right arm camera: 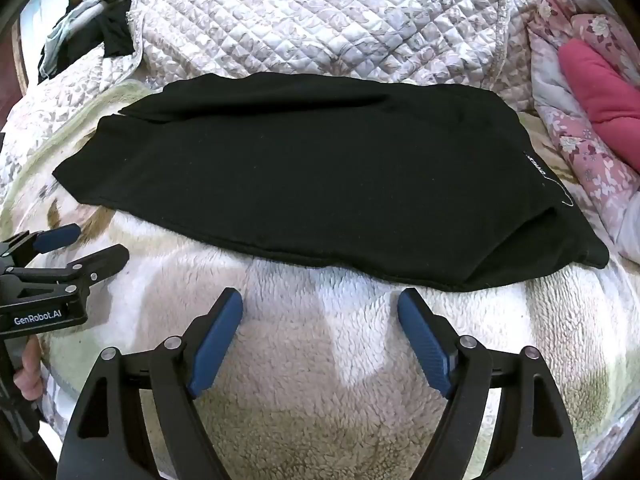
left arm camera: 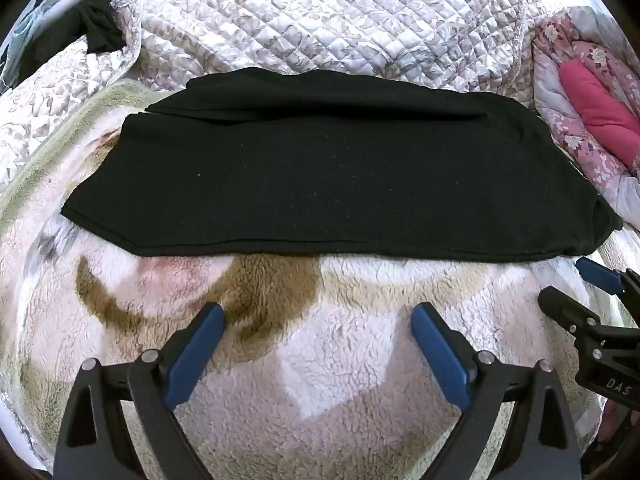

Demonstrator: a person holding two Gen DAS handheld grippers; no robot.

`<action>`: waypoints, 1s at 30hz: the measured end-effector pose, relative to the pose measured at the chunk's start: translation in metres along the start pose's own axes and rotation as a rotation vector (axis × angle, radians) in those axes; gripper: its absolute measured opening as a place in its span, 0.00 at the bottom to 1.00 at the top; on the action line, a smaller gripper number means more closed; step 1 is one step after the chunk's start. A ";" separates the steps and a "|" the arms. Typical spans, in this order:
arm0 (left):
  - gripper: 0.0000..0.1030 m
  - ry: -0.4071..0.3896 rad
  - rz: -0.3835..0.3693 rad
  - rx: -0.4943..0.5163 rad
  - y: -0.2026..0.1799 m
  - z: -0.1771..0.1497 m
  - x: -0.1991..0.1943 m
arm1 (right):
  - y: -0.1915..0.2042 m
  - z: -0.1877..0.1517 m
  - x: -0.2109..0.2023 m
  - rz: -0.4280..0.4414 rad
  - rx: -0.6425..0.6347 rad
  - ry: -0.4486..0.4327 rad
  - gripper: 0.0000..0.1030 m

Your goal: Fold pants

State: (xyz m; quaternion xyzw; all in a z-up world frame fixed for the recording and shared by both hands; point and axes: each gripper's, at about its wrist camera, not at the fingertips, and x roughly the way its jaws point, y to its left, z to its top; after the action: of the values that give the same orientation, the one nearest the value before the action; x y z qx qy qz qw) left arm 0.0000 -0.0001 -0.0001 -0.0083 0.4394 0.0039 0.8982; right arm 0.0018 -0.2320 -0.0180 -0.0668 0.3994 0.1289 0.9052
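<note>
Black pants lie folded flat in a wide band across a fluffy cream-and-brown blanket; they also show in the right wrist view, with a small white label near the right end. My left gripper is open and empty, hovering over the blanket just in front of the pants' near edge. My right gripper is open and empty, also just short of the near edge. Each gripper shows at the side of the other's view: the right one, the left one.
A quilted grey-white floral bedspread is bunched behind the pants. A pink floral quilt with a pink pillow lies at the right. Dark and light clothes are piled at the far left corner.
</note>
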 end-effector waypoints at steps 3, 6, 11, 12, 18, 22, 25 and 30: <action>0.94 -0.002 0.001 0.001 0.000 0.000 0.000 | 0.000 -0.001 0.000 0.000 0.002 -0.004 0.78; 0.94 -0.003 0.001 0.003 0.000 0.000 0.000 | 0.000 0.000 0.000 -0.001 0.001 -0.002 0.78; 0.94 0.000 0.001 0.005 0.000 0.000 0.000 | 0.000 -0.001 0.000 0.002 -0.001 -0.005 0.79; 0.94 0.000 0.000 0.004 0.000 0.000 0.000 | 0.000 -0.001 0.001 0.003 -0.001 -0.004 0.79; 0.94 0.001 0.000 0.005 0.000 0.000 0.000 | -0.002 0.002 0.003 0.001 0.001 -0.001 0.79; 0.94 0.000 0.001 0.006 -0.002 0.000 0.000 | -0.001 0.002 0.006 -0.002 0.001 0.009 0.79; 0.94 0.000 0.000 0.006 -0.002 0.000 0.000 | 0.000 0.004 0.006 -0.005 -0.002 0.014 0.79; 0.94 0.000 -0.001 0.007 -0.002 0.000 -0.001 | -0.001 0.004 0.005 -0.004 -0.003 0.018 0.79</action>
State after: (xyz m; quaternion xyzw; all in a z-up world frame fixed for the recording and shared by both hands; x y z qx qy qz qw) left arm -0.0002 -0.0016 0.0004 -0.0055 0.4397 0.0021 0.8981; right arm 0.0080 -0.2311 -0.0195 -0.0702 0.4070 0.1270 0.9018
